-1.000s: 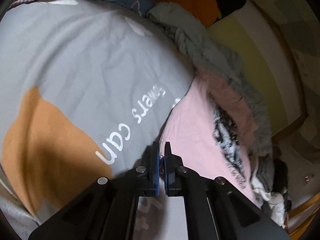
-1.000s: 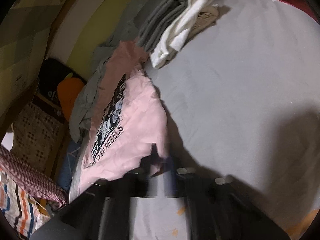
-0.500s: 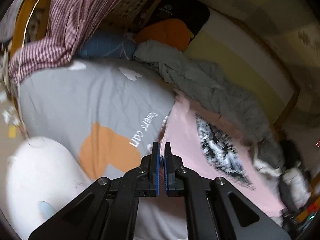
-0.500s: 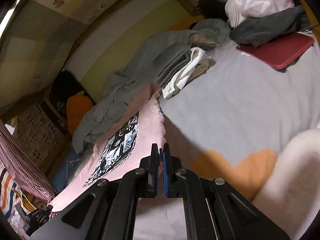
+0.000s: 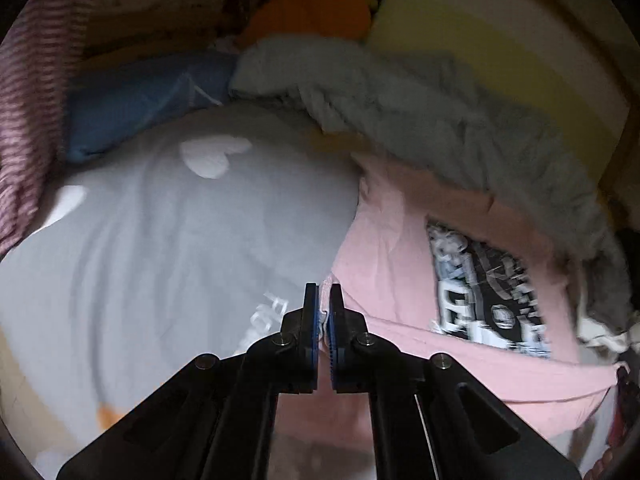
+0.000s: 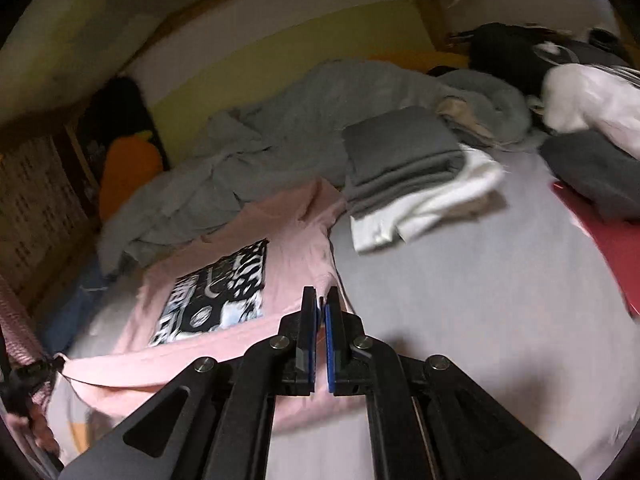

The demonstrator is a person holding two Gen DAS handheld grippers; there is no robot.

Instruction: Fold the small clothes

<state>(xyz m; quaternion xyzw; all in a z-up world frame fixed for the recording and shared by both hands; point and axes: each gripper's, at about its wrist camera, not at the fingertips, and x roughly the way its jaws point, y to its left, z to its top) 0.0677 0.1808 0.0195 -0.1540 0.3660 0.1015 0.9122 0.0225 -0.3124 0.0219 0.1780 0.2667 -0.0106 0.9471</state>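
Grey bed sheet [image 6: 460,300] under pink T-shirt [image 5: 392,264], print facing up, hem lifted. Left gripper [image 5: 324,300] and right gripper [image 6: 321,303]: fingers pinched closed on opposite hem corners. Folded clothes stack [image 6: 404,176] beside shirt.

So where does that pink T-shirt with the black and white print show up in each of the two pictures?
Left wrist view: the pink T-shirt fills the right half, its near edge pinched in the left hand-held gripper.
Right wrist view: the T-shirt lies left of centre, its corner pinched in the right hand-held gripper.
Shared landmark: the crumpled grey blanket just beyond the T-shirt.
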